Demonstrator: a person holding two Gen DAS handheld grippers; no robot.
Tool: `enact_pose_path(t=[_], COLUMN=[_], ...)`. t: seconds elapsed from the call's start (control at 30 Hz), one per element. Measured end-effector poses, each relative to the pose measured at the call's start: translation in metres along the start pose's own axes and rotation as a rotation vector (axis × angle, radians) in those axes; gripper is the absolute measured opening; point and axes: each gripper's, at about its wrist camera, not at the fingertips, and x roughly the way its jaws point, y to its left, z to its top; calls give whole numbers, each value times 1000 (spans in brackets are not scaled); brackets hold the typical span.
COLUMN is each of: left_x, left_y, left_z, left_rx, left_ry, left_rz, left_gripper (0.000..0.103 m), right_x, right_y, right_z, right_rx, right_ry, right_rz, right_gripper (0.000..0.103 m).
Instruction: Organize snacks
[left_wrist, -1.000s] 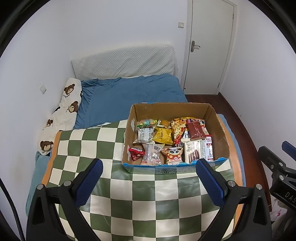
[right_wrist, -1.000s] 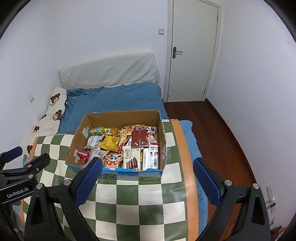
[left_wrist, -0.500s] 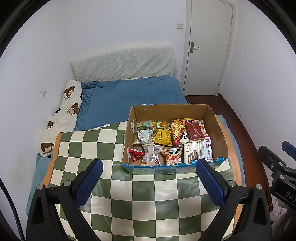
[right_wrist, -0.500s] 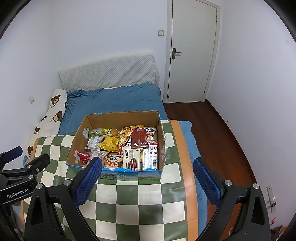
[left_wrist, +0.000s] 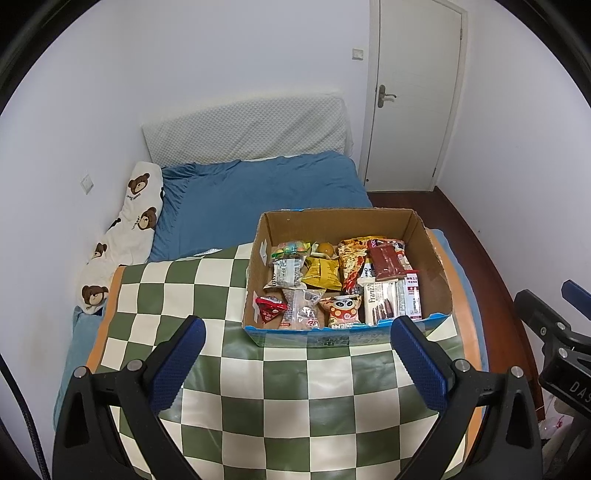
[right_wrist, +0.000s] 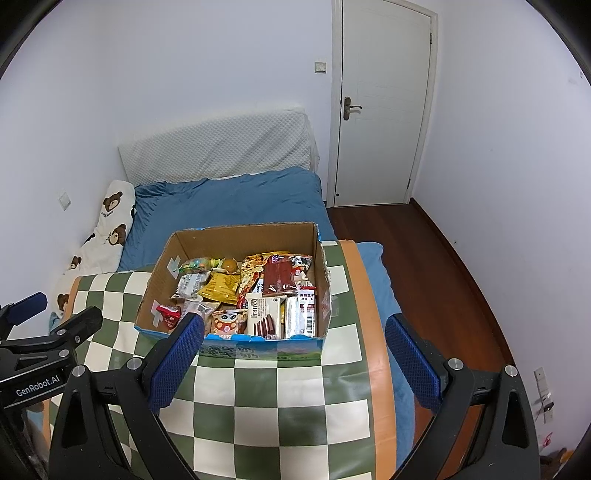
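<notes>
An open cardboard box stands on a green and white checkered cloth. It holds several packed snacks: a Franzzi biscuit pack, a yellow bag, a panda pouch, a red triangular pack. My left gripper is open and empty, above the cloth in front of the box. My right gripper is open and empty, near the box's front wall.
A bed with a blue sheet and a bear-print pillow lies behind the table. A white door and dark wood floor are at the right. The cloth's orange border marks the table's right edge.
Both grippers have drawn back and risen slightly; the box sits a little farther away in both views. Nothing was grasped.
</notes>
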Motion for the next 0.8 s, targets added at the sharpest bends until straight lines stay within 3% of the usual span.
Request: enact_pose_path(t=[0.8], left_x=[-9], left_y=[-3], left_z=[-3], left_rx=[5], left_ry=[-2], left_rz=[-3], left_gripper=[103], right_x=[-10], right_y=[2], right_z=[-10], right_rx=[11], right_ry=[11], right_rz=[9], right_gripper=[100])
